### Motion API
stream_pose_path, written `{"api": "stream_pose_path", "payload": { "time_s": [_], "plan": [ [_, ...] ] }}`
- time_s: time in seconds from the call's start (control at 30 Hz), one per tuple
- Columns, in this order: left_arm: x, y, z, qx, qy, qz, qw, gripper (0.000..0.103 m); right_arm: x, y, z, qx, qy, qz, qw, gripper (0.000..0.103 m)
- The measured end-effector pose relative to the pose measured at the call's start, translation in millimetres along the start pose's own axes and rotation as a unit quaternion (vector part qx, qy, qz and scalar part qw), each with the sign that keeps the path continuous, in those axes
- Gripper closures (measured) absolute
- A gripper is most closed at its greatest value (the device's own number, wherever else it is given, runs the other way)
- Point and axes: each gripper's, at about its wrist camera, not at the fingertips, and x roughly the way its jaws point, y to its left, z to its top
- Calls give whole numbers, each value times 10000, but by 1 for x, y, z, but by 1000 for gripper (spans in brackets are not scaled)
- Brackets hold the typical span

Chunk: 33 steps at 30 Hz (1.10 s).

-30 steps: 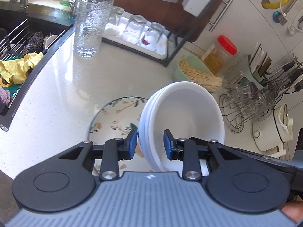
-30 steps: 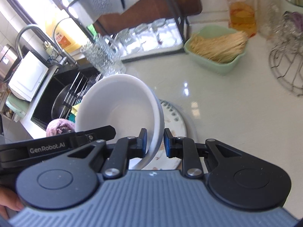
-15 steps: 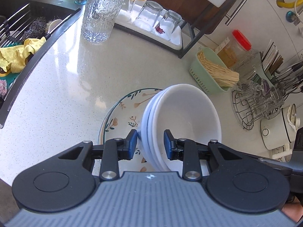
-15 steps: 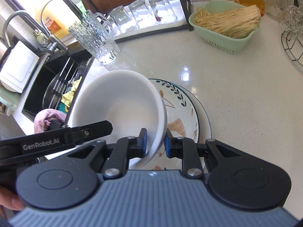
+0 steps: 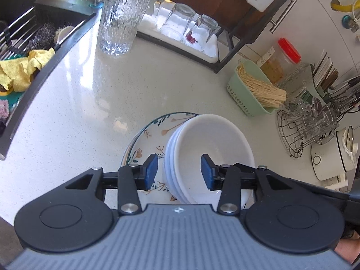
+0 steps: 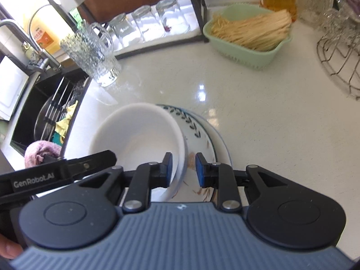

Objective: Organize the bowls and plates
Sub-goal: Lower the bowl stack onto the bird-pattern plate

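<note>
Stacked white bowls [image 5: 209,155] resting on floral plate [image 5: 146,135], mid tabletop [image 5: 112,94]. Left tool [image 5: 178,171] spread wide astride bowl rim, no contact. Right tool [image 6: 184,169] slightly parted astride opposite rim, apparently not gripping. Risk: uneven withdrawal snagging rim, tipping stack off plate.

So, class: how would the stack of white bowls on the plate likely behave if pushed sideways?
The white bowls look glazed, so they would probably slide on the smooth floral plate. They already sit off-centre, so they might tip. Loosely nested, the top one could shift and chip.
</note>
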Motion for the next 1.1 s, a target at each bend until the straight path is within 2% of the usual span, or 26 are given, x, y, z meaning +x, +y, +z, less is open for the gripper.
{"api": "stream_pose_path", "payload": {
  "time_s": [0.03, 0.33, 0.63, 0.87, 1.1],
  "plan": [
    [-5, -2, 2, 50, -13, 10, 10000, 55, -5, 0, 2, 30, -58, 1, 10000, 65],
    [-52, -30, 6, 515, -230, 82, 9984, 55, -63, 3, 2, 79, -611, 14, 9981, 65],
    [-113, -52, -4, 841, -710, 122, 9938, 55, -125, 7, -13, -70, -1297, 171, 9914, 65],
    [-152, -75, -20, 1118, -1162, 166, 9868, 55, -168, 9, -22, -331, -1782, 182, 9833, 65],
    [-182, -84, -44, 1170, -1411, 266, 9827, 55, -199, 5, -40, -456, -2136, 236, 9756, 65]
  ]
}}
